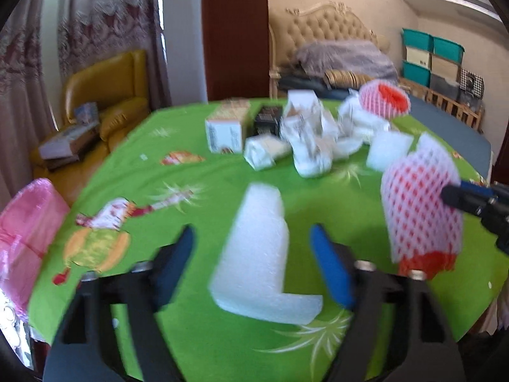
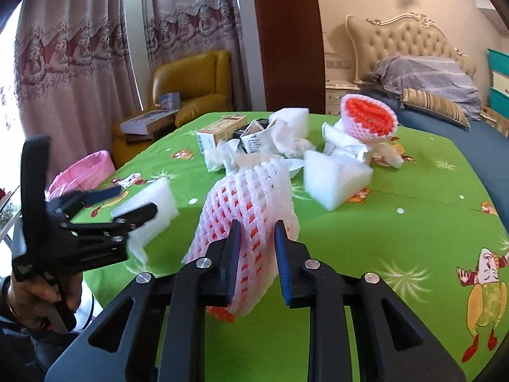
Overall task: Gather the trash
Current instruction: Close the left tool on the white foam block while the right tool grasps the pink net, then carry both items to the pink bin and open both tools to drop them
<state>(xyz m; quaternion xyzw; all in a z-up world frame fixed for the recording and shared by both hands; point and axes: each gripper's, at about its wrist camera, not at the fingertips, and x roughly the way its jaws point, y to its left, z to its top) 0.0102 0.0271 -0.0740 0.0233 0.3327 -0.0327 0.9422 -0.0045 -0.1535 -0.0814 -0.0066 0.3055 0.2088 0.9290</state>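
Two pickups are under way at once on the green-clothed counter, and neither piece has reached the bin yet. The right gripper has its fingers clenched on a foam fruit net, white mesh over a red lining, pinched near its lower end; in the left wrist view the same net hangs off the cloth at the right edge, so it appears to be lifted. The left gripper has its fingers spread wide, one on each side of an L-shaped white foam piece that lies flat on the cloth; nothing is gripped there yet, and the blur in that view makes it hard to tell whether the tips touch the foam. A pink-lined trash bin stands just off the counter's left edge, near the left gripper. The rest of the trash is farther back: a second fruit net resting open end up, a white foam block, crumpled white paper and a small carton. The likely next move for the right side is to carry the net across to the pink bin and let go above it, keeping clear of the left gripper on the way. The left side must sink and close on the thin foam, which is light and may slip or bend.
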